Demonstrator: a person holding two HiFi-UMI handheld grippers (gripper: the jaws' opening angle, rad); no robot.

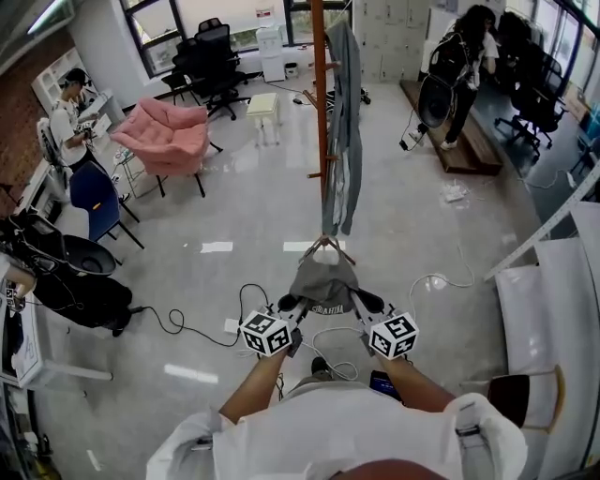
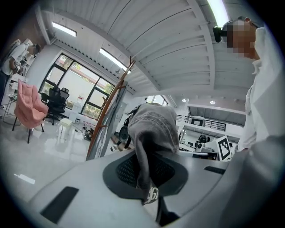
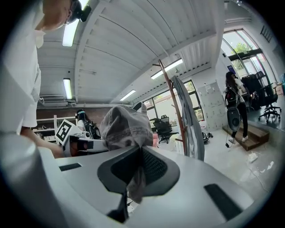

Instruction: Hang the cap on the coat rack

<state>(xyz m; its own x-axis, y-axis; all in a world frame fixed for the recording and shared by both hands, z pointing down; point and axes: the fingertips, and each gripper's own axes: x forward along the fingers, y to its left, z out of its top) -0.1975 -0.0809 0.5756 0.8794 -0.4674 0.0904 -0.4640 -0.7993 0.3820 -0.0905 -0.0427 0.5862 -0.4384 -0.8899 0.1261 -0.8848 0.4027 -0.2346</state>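
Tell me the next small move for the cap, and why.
Probably raise the cap and ease it forward toward the coat rack. The left tongs and right tongs are both shut on its edges, holding it low, just short of the pole, where a grey garment hangs.

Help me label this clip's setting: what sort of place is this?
Probably an open office or lab workspace: black swivel chairs by the big windows, a pink armchair, and cables trailing over the polished floor.
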